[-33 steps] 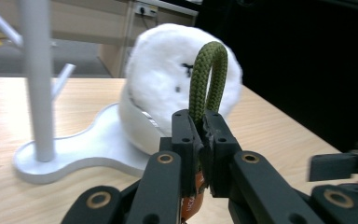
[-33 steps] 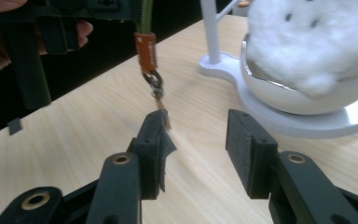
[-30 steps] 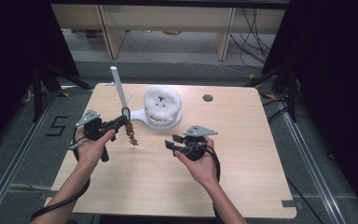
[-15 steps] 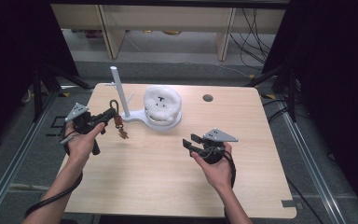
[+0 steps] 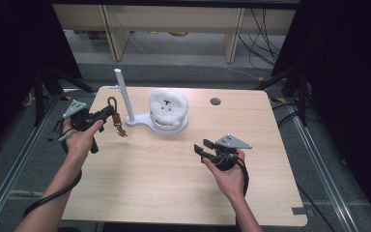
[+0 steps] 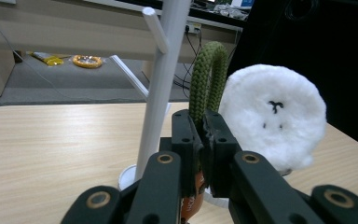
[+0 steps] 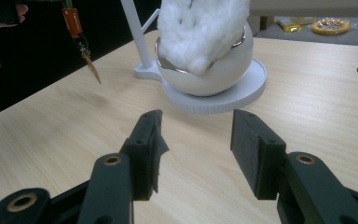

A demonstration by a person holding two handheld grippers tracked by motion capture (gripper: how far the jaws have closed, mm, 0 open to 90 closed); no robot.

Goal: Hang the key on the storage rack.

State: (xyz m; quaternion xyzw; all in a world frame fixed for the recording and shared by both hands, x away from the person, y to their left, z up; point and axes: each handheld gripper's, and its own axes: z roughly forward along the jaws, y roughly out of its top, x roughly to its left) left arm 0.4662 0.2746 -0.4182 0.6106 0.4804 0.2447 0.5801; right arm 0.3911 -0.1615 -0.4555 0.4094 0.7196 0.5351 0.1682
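Note:
My left gripper (image 5: 107,112) is shut on a green cord loop (image 6: 208,79) of a key ring, held above the table just left of the white peg stand (image 5: 123,94). An orange tag and a key (image 5: 119,126) dangle below the loop (image 5: 111,103). In the left gripper view the stand's post (image 6: 163,88) rises just left of the loop, and a white fluffy ball (image 6: 274,116) with a small face sits to the right. My right gripper (image 5: 201,151) hovers open over the table's middle right, its jaws apart with nothing between them (image 7: 196,140).
The fluffy ball (image 5: 167,108) rests in a white bowl (image 7: 214,77) on the stand's round base (image 7: 247,88). A round cable hole (image 5: 215,101) lies in the tabletop at the back right. Shelving and cables stand on the floor beyond the table.
My left gripper has carried the key ring left and back, away from the table's middle towards the post. The right gripper has drifted right and towards the front edge.

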